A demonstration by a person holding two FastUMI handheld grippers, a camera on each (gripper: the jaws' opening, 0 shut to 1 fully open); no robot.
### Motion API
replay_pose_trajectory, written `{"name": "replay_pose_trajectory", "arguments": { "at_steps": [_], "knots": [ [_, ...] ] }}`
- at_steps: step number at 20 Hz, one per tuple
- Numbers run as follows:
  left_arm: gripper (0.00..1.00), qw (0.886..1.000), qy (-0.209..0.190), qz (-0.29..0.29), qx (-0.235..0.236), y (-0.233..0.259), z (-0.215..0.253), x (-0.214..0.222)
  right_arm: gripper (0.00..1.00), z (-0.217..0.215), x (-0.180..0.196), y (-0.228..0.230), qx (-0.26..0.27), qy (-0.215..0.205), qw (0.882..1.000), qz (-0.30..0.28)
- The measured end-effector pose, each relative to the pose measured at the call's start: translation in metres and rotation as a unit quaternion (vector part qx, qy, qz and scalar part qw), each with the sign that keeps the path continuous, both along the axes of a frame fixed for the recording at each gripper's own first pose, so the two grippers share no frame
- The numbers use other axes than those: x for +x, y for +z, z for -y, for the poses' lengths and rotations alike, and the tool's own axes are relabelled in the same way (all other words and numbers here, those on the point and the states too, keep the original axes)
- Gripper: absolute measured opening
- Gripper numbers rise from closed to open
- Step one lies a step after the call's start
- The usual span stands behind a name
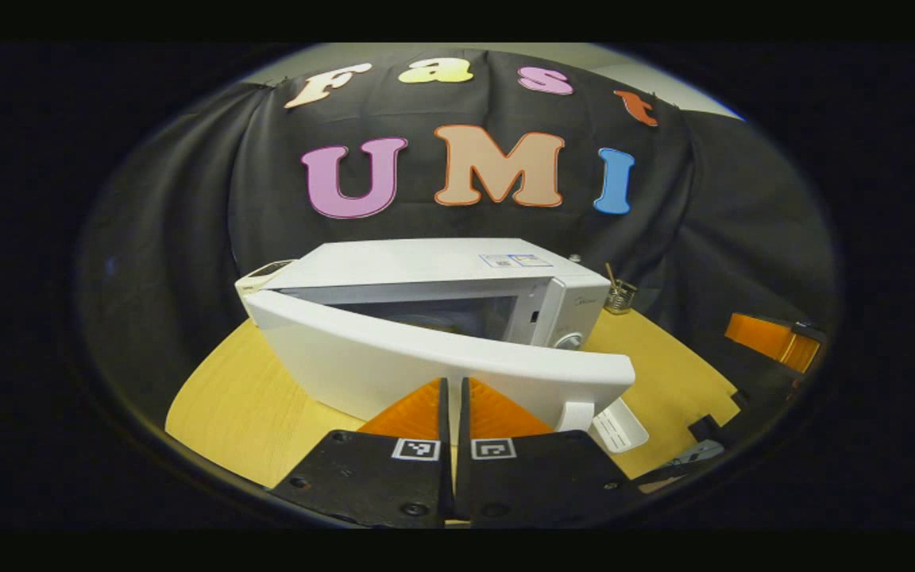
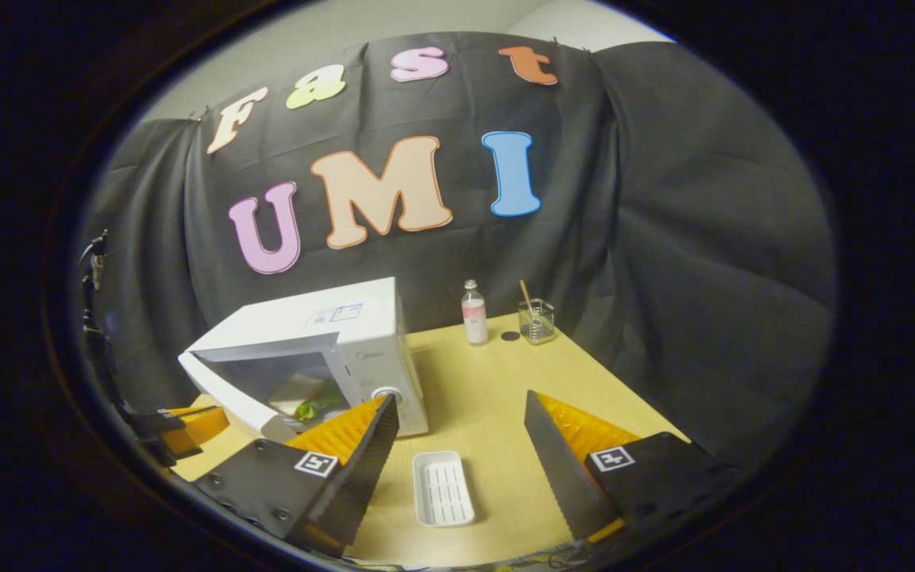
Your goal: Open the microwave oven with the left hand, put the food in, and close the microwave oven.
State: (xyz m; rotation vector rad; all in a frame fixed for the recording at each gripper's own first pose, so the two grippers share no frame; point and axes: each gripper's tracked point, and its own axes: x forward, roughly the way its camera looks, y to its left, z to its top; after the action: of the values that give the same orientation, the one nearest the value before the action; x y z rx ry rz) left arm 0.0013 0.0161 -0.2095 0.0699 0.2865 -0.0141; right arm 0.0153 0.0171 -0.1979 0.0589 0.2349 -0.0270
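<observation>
The white microwave (image 1: 426, 266) stands on the wooden table with its door (image 1: 394, 357) swung partly open, hinged at the left. My left gripper (image 1: 454, 383) is shut, its tips right at the door's outer face, with nothing between them. Through the right gripper view, food with green leaves (image 2: 306, 400) lies inside the microwave (image 2: 330, 326), behind the half-open door (image 2: 223, 393). My right gripper (image 2: 461, 401) hangs open over the table to the right of the microwave, holding nothing. The left gripper (image 2: 187, 425) shows beside the door.
An empty white tray (image 2: 442, 486) lies on the table (image 2: 489, 381) in front of the microwave. A small bottle (image 2: 472, 311) and a glass with a stick (image 2: 537, 320) stand at the back edge. The right gripper (image 1: 775, 338) shows at the far right.
</observation>
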Motion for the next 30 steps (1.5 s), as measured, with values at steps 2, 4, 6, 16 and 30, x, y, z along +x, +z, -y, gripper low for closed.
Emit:
{"name": "replay_pose_trajectory", "arguments": {
  "at_steps": [2,4,6,16,30],
  "knots": [
    [0.00,1.000,0.005,0.000,-0.003,0.001,0.005,0.007,0.99,0.004,0.008,0.002,0.005,0.002,1.000,0.004],
    [0.02,1.000,0.009,-0.001,-0.005,0.001,0.009,0.016,0.99,0.005,0.013,0.001,0.010,0.007,1.000,0.006],
    [0.00,1.000,0.011,-0.002,-0.006,0.002,0.012,0.025,0.99,0.004,0.017,-0.001,0.013,0.014,1.000,0.003],
    [0.00,1.000,0.007,-0.006,-0.004,-0.002,0.033,0.071,0.92,-0.007,0.034,0.000,-0.019,0.059,0.998,0.004],
    [0.00,0.999,0.030,-0.007,-0.020,-0.003,0.028,0.097,0.92,0.002,0.043,-0.007,-0.010,0.055,0.998,-0.009]
  ]
}}
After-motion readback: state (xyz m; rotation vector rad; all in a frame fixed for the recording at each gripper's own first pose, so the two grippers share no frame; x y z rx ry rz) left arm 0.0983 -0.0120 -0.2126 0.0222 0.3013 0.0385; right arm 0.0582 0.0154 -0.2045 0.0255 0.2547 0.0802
